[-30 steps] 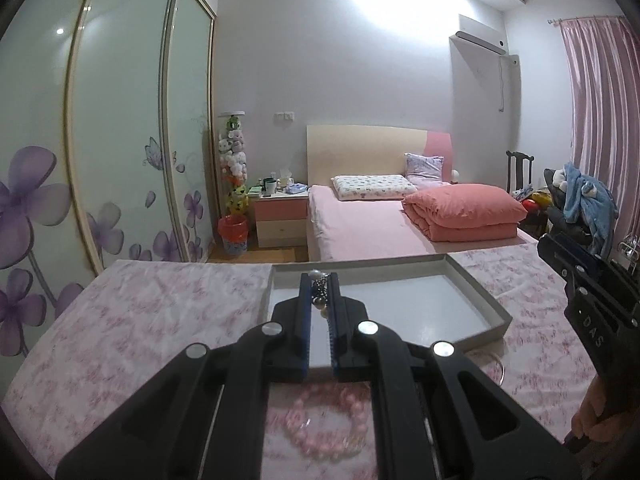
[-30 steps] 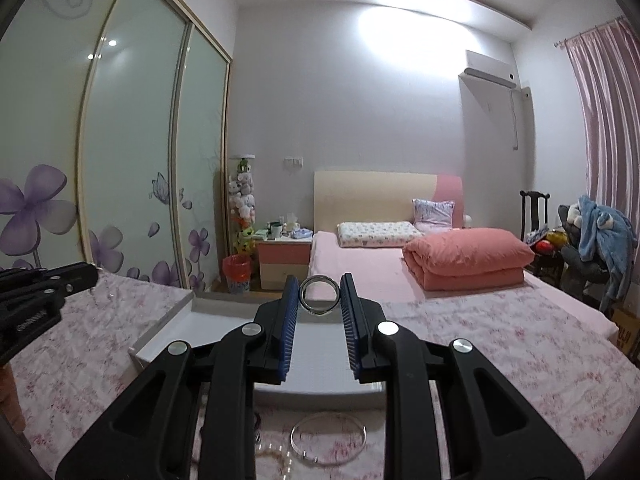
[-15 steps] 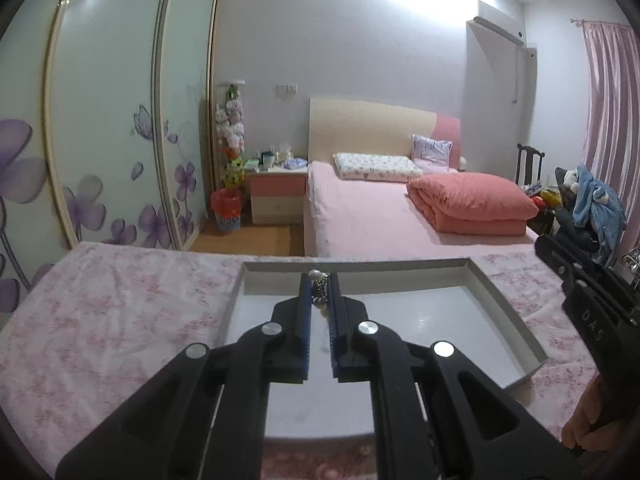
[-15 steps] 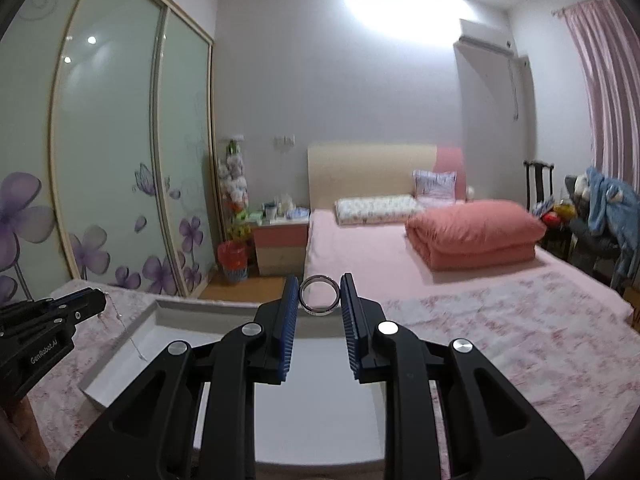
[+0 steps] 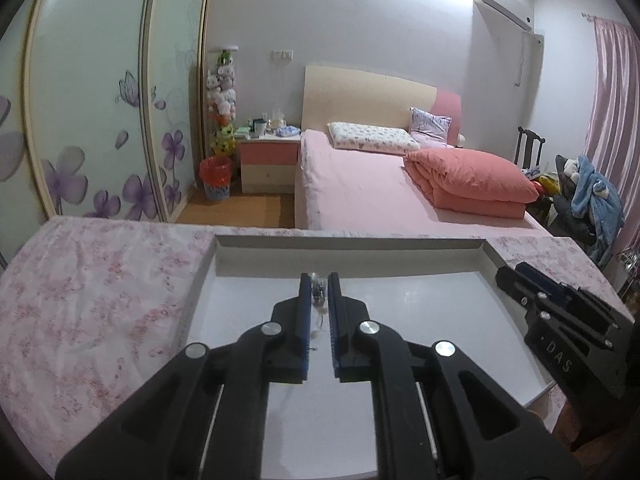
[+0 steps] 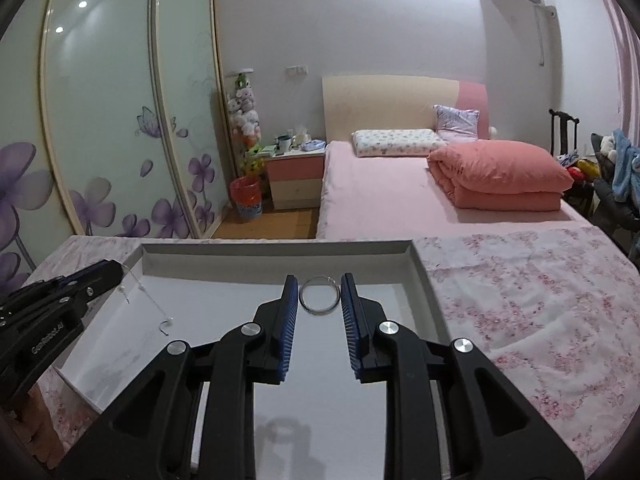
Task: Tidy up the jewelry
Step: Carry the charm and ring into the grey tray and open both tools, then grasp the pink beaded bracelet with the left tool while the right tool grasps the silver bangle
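A white tray is being rested on a table covered by a pink flowered cloth, and both grippers are being held over its floor. The left gripper is being kept clenched on a small beaded piece of jewelry, with a thin chain being let hang from it down toward the tray floor; whether the chain's end is touching the floor cannot be told. The right gripper is being held released: its jaws have just been opening, and a silver ring is being left between the blue pads, apart from both of them, near the far wall of the tray. A bed with a folded pink quilt is being seen beyond the table.
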A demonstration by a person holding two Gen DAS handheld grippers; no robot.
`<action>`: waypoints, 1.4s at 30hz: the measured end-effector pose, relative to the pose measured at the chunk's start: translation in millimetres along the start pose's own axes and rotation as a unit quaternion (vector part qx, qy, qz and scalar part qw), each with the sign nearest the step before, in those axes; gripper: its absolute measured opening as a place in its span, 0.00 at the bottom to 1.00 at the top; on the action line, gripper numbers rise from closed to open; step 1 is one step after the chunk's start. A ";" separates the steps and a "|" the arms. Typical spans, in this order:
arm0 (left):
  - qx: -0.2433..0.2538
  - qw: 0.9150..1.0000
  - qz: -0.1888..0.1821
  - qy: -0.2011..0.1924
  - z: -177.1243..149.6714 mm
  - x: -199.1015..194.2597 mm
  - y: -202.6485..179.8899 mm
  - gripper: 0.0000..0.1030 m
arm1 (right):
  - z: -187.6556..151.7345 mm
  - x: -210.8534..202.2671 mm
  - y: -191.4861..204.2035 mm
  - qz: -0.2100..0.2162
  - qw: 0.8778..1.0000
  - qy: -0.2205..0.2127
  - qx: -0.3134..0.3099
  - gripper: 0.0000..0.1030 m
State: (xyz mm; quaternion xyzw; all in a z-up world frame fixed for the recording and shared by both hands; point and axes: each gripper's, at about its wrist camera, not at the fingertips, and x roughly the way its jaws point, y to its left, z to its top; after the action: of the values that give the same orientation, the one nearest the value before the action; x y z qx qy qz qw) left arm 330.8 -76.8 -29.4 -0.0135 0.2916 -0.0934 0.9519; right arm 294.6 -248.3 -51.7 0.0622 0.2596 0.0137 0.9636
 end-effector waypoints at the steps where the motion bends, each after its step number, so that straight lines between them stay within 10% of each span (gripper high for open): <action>1: -0.003 1.000 -0.002 0.002 -0.4 1.2 2.0 0.17 | -0.3 -2.4 -0.7 0.005 1.000 -0.001 0.005 0.51; 17: -0.034 0.999 -0.005 0.002 -16.3 -67.5 45.0 0.39 | 3.6 -89.0 -5.5 0.019 0.999 -0.042 0.005 0.55; 31: 0.020 0.989 -0.015 0.145 -97.5 -60.5 54.7 0.43 | -44.1 -142.6 -11.2 0.020 0.999 -0.024 0.011 0.55; 42: 0.056 0.985 0.017 0.161 -107.0 -58.1 40.5 0.41 | -57.1 -142.5 -19.1 0.015 1.000 -0.012 0.020 0.55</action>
State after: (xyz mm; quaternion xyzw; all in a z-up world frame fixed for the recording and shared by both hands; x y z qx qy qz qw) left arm 230.8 -23.2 -89.3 0.0598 0.4355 -0.0943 0.8933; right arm 142.7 -269.2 -32.0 0.0855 0.2476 0.0225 0.9648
